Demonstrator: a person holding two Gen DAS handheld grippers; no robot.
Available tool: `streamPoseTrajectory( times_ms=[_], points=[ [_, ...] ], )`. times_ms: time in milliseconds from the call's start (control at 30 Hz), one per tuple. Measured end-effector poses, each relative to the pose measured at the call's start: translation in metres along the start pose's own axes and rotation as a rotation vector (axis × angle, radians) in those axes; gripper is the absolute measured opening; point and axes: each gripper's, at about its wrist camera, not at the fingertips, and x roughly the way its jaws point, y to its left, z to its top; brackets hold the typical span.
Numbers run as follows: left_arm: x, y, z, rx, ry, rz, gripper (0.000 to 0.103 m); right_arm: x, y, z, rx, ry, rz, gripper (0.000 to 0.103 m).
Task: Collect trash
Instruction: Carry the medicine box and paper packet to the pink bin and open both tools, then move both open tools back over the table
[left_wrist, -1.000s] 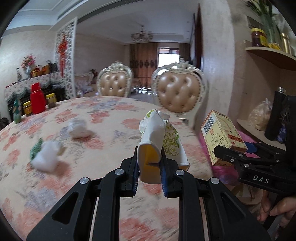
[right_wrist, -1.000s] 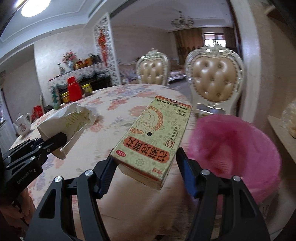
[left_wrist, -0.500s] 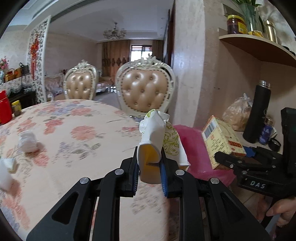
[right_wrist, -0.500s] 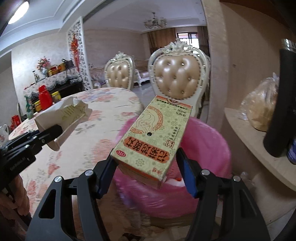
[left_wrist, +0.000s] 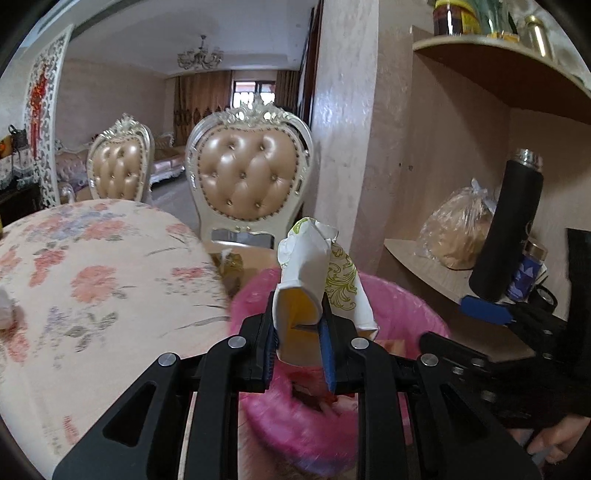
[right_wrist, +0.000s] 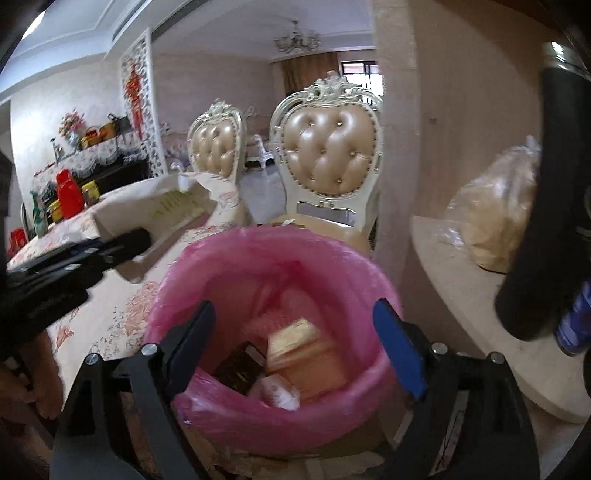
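The right hand-held gripper (right_wrist: 291, 343) hangs spread and empty over the pink-lined trash bin (right_wrist: 258, 254), where a yellow carton (right_wrist: 303, 350) lies. The left hand-held gripper (left_wrist: 299, 328) pinches a crumpled paper wrapper (left_wrist: 310, 273) by the bin's rim, beside the floral tabletop (left_wrist: 92, 273); next, it should move over the opening and let go.

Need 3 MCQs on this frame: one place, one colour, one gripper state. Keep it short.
1. Where is the yellow cardboard box?
A. inside the bin
B. on the floral table
C. on the wall shelf

2. What colour is the plastic bin liner?
A. black
B. pink
C. blue

3. What is the state of the right gripper?
A. shut on the box
B. shut on paper
C. open, holding nothing

Answers:
1 A: the box lies among the trash in the liner.
2 B: the liner is pink in both views.
3 C: its jaws stand wide apart over the bin, while the left gripper pinches the crumpled white paper wrapper.
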Motion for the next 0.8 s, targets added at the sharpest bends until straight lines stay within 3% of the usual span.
streamPoseTrajectory(
  times_ms=[167,233,267,333,367,433,800],
  points=[
    [0.026,-0.007,-0.002,0.004,0.057,-0.021,0.022,-0.016,-0.014,-0.010,0.033,-0.007,-0.029,0.084],
    [0.029,-0.010,-0.007,0.019,0.074,-0.023,0.027,-0.019,-0.015,-0.013,0.047,-0.005,-0.037,0.084],
    [0.029,-0.010,-0.009,0.027,0.077,-0.019,0.034,-0.019,-0.016,-0.014,0.057,-0.004,-0.036,0.084],
    [0.022,-0.006,-0.013,0.021,0.064,-0.003,0.062,-0.020,-0.014,-0.015,0.067,-0.008,-0.026,0.084],
    [0.016,-0.002,-0.014,0.006,0.044,0.001,0.085,-0.019,-0.011,-0.012,0.063,-0.011,-0.021,0.084],
    [0.000,0.007,-0.015,-0.031,-0.014,0.020,0.086,-0.020,-0.003,-0.010,0.047,-0.017,-0.015,0.084],
    [-0.075,0.072,-0.029,-0.027,-0.063,0.210,0.093,-0.025,0.056,0.003,-0.011,-0.027,0.042,0.084]
  ],
)
